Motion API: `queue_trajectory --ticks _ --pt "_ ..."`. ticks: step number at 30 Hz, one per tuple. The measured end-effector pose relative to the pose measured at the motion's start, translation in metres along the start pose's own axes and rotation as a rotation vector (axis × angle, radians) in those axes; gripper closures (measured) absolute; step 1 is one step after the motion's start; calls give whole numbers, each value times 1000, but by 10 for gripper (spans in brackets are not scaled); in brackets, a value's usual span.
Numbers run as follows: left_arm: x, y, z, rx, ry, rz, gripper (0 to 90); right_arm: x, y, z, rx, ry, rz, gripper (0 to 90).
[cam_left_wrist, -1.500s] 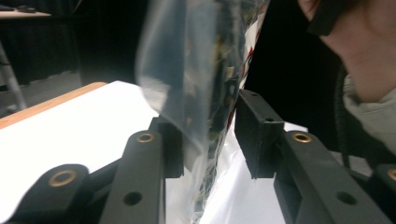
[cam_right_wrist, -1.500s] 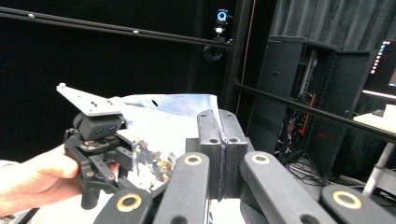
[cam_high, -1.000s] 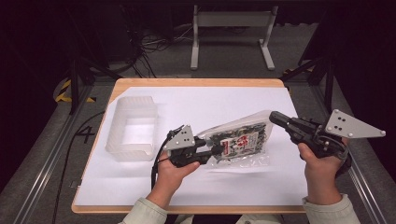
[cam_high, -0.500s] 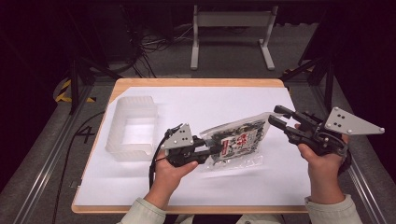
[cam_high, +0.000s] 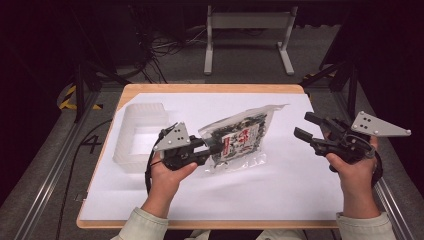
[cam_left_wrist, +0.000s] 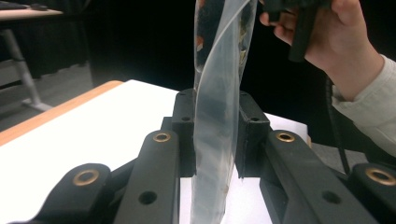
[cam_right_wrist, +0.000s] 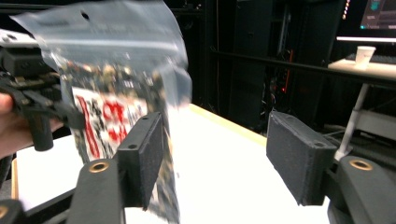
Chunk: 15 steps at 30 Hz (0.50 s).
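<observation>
The left tool (cam_high: 216, 148) pinches a clear snack bag (cam_high: 244, 135) above the white worktop (cam_high: 280, 190). The right tool (cam_high: 304, 126) is spread wide, just beside the bag. A plastic tray (cam_high: 131, 150) sits far left.

A clear plastic tub (cam_high: 137, 131) sat at the left of the white sheet (cam_high: 280, 185) covering the wooden table (cam_high: 210, 88). Beyond the table stood a grey metal stand (cam_high: 248, 30), with cables (cam_high: 150, 42) on the floor. A paper cup (cam_right_wrist: 364, 56) rested on a far desk.
</observation>
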<state>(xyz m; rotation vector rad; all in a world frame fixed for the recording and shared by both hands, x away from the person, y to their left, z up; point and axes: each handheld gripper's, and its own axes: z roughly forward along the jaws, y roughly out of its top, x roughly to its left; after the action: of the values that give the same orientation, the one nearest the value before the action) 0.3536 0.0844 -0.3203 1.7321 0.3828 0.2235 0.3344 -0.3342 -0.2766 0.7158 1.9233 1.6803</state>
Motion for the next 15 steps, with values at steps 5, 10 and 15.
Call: queue_trajectory --ticks 5,10,15 --pt "9 4 -16 -18 37 -7 741 -8 -12 1 55 -11 38 337" --pt "15 9 -27 -31 66 -14 741 -17 -23 2 118 -10 73 326" --pt "19 14 -36 -37 82 -3 742 -22 -34 5 165 -16 101 326"
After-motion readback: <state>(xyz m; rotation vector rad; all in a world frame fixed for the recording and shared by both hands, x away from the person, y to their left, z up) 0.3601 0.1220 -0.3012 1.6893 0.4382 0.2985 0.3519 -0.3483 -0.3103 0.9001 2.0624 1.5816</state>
